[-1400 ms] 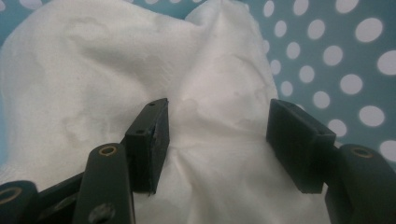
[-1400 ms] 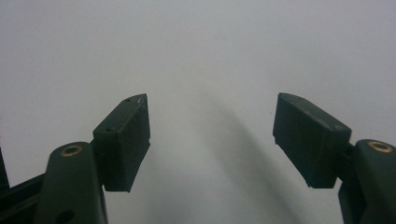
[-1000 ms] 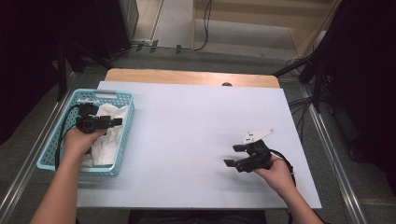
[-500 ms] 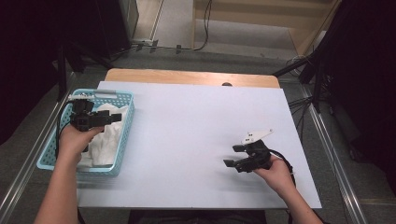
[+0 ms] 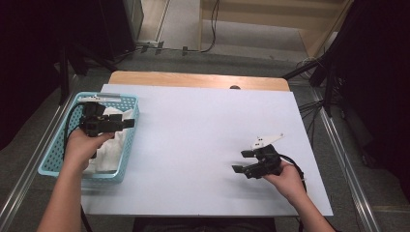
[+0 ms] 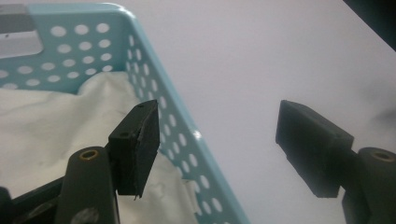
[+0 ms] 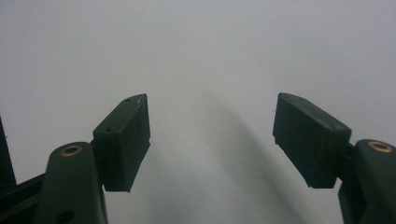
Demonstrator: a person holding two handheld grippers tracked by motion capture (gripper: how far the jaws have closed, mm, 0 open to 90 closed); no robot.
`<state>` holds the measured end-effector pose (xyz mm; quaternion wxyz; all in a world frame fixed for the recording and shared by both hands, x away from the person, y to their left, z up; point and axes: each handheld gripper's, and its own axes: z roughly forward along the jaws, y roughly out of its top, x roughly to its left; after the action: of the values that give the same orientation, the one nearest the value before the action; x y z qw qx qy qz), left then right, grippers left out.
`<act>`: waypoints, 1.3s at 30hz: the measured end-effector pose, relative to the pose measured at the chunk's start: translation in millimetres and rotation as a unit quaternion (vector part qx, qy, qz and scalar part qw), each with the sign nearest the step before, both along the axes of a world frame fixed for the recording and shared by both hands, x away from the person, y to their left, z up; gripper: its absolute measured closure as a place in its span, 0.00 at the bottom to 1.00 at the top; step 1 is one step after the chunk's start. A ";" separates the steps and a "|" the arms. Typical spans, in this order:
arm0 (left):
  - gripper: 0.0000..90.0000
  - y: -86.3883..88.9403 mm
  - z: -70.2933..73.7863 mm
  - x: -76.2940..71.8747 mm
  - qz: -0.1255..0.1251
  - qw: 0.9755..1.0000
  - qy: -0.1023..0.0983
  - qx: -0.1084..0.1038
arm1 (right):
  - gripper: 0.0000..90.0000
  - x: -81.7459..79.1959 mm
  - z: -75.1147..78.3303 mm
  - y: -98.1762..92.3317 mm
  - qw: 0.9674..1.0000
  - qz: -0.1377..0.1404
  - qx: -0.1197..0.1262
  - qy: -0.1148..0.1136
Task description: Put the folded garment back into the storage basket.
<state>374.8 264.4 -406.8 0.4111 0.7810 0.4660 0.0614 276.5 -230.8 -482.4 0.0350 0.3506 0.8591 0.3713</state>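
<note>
A light blue perforated basket [image 5: 48, 164] stands at the table's left edge with a crumpled white cloth [image 5: 109, 150] in it. My left gripper [image 5: 126, 123] hovers above the basket and points right, across its right wall. In the left gripper view the jaws [image 6: 219, 140] have just been opening; they stand apart with nothing pinched, and the basket wall [image 6: 154, 93] and cloth [image 6: 56, 121] lie below them. My right gripper [image 5: 242, 161] rests low over the table's right part. It stands open [image 7: 210, 140] over bare white surface.
The white tabletop [image 5: 203, 130] stretches between the two hands. A wooden strip [image 5: 193, 79] runs along the far edge, with a small dark spot [image 5: 235, 87] on it. Black cables trail from both grippers. Metal rails flank the table.
My left hand has lifted off the cloth and swung toward the basket's right wall, its jaws spreading a little. The right hand has kept still.
</note>
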 end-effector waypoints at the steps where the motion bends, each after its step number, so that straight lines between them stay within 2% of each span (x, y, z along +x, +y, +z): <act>1: 0.34 -2.4 1.0 -1.2 -0.005 1.000 -0.001 0.000 | 0.29 0.0 0.1 -0.3 1.000 -0.002 -0.001 0.000; 6: 0.32 -19.6 4.7 -8.3 -0.037 0.999 -0.003 -0.006 | 0.29 0.0 0.3 -1.4 1.000 -0.005 0.000 0.005; 16: 0.31 -41.9 6.3 -14.9 -0.070 0.997 0.003 -0.013 | 0.29 1.2 -1.0 -3.1 1.000 -0.006 0.002 0.007; 20: 0.31 -47.6 4.7 -18.4 -0.075 0.997 0.009 -0.016 | 0.29 1.1 -0.7 -3.5 1.000 -0.010 0.001 0.009; 28: 0.31 -58.0 -2.6 -34.2 -0.092 0.996 0.012 -0.003 | 0.29 2.5 0.1 -9.9 1.000 -0.014 0.006 0.008; 32: 0.31 -58.2 -3.8 -40.5 -0.090 0.996 0.017 -0.006 | 0.29 1.9 0.8 -11.3 1.000 -0.019 0.008 0.009; 39: 0.31 -58.1 -8.8 -56.3 -0.095 0.995 0.012 0.000 | 0.29 -1.0 2.9 -12.1 1.000 -0.021 0.006 0.009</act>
<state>318.5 206.4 -415.7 0.4093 0.8226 0.3946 0.0123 275.5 -242.9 -479.5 0.0329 0.3724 0.8496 0.3720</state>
